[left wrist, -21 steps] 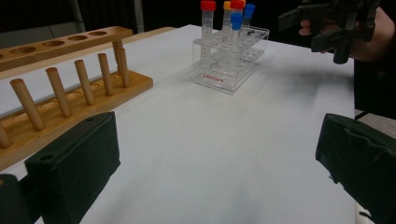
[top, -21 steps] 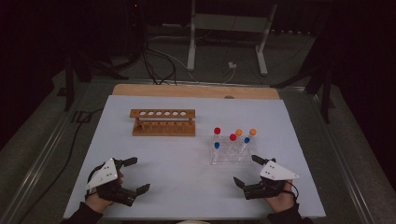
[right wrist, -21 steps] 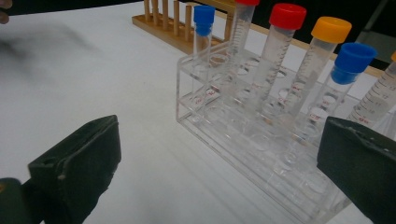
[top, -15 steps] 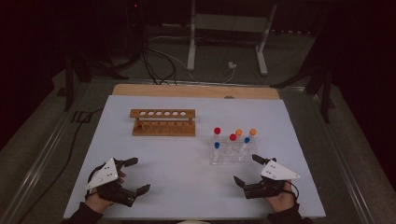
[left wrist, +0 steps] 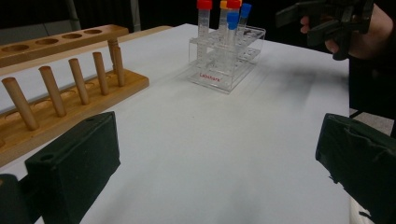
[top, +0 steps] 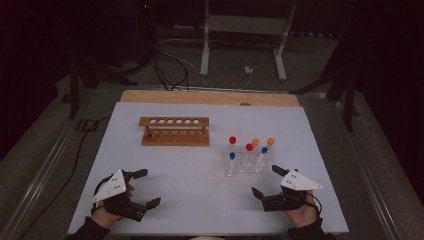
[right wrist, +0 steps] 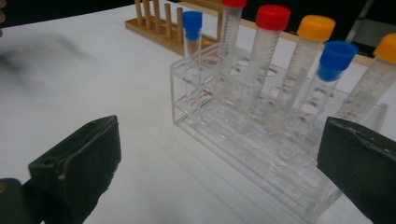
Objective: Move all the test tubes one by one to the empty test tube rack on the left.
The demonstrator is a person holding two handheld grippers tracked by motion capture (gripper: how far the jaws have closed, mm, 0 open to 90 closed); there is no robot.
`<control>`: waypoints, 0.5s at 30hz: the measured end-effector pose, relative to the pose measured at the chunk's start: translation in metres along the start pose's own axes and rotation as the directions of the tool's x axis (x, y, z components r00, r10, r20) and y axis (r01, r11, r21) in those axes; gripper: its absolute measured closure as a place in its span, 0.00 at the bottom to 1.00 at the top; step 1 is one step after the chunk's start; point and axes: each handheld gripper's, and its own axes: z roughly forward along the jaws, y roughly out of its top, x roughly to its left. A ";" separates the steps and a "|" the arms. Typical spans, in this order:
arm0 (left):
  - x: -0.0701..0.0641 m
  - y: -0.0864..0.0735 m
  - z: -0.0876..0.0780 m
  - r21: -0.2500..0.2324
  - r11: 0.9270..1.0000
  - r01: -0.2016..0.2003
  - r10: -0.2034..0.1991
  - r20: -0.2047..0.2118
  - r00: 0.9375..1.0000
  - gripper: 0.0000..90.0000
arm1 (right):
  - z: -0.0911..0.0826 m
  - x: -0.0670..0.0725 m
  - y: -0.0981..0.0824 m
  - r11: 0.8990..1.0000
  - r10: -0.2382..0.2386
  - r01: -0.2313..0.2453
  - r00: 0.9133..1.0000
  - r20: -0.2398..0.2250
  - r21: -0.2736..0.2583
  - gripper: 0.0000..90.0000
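Observation:
A clear plastic rack stands right of the table's middle and holds several capped tubes, red, orange and blue. A wooden tube rack with empty holes lies behind and to the left. My left gripper rests open near the front left edge, nothing between its jaws. My right gripper is open just in front of the clear rack. In the right gripper view the clear rack is close ahead of the wide jaws, with a red cap and a blue cap up front.
The white table top has a wooden strip along its far edge. In the left gripper view the wooden rack lies at left, the clear rack farther off, and the other hand's gripper at top right. Beyond the table are dark floor, cables and stand legs.

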 end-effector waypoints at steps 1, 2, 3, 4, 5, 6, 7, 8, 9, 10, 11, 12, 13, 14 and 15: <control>0.000 0.000 0.000 -0.003 1.000 0.004 -0.004 0.001 1.000 0.01 | -0.002 -0.001 0.002 1.000 0.008 -0.008 1.000 0.005 -0.005 0.00; 0.000 0.000 0.000 -0.005 1.000 0.005 -0.005 0.000 1.000 0.01 | -0.004 -0.002 0.004 1.000 0.023 -0.023 1.000 0.007 -0.014 0.00; 0.000 0.000 0.000 -0.005 1.000 0.005 -0.005 -0.001 1.000 0.01 | -0.005 -0.002 0.006 0.999 0.036 -0.036 0.999 0.011 -0.022 0.00; 0.000 0.000 0.000 -0.002 1.000 0.003 -0.003 -0.001 1.000 0.01 | -0.008 -0.003 0.009 0.999 0.046 -0.045 0.999 0.020 -0.028 0.00; 0.000 0.000 0.000 -0.002 1.000 0.003 -0.003 -0.001 1.000 0.01 | -0.008 -0.003 0.009 0.999 0.046 -0.045 0.999 0.020 -0.028 0.00; 0.000 0.000 0.000 -0.006 1.000 0.006 -0.006 -0.001 1.000 0.01 | -0.010 -0.004 0.013 0.998 0.047 -0.046 0.998 0.031 -0.031 0.00; 0.000 0.000 0.000 -0.007 1.000 0.009 -0.009 0.000 1.000 0.01 | -0.011 -0.004 0.015 0.998 0.051 -0.050 0.998 0.034 -0.028 0.00; 0.000 0.000 0.000 -0.005 1.000 0.009 -0.009 -0.002 1.000 0.01 | -0.011 -0.003 0.017 0.998 0.054 -0.053 0.998 0.032 -0.023 0.00; 0.000 0.000 0.000 -0.004 1.000 0.006 -0.006 -0.002 1.000 0.01 | -0.011 -0.002 0.019 0.998 0.054 -0.054 0.998 0.034 -0.024 0.00; 0.000 0.000 0.000 -0.004 1.000 0.005 -0.005 -0.002 1.000 0.01 | -0.011 -0.002 0.019 0.998 0.054 -0.054 0.998 0.034 -0.024 0.00; 0.000 0.000 0.000 -0.006 1.000 0.005 -0.005 -0.002 1.000 0.01 | -0.011 -0.001 0.022 0.999 0.048 -0.048 0.998 0.039 -0.021 0.00; 0.000 0.000 -0.001 -0.009 1.000 0.007 -0.007 0.000 1.000 0.01 | -0.011 0.000 0.026 0.998 0.057 -0.056 0.998 0.036 -0.021 0.00; 0.000 0.000 -0.001 -0.009 1.000 0.008 -0.008 0.000 1.000 0.01 | -0.011 0.000 0.028 0.998 0.064 -0.063 0.997 0.036 -0.023 0.00; 0.000 0.000 0.000 -0.008 1.000 0.008 -0.008 -0.001 1.000 0.01 | -0.011 0.000 0.028 0.998 0.064 -0.063 0.997 0.036 -0.023 0.00; 0.000 0.000 -0.001 -0.006 1.000 0.007 -0.007 -0.001 1.000 0.01 | -0.011 0.000 0.030 0.997 0.068 -0.067 0.997 0.036 -0.024 0.00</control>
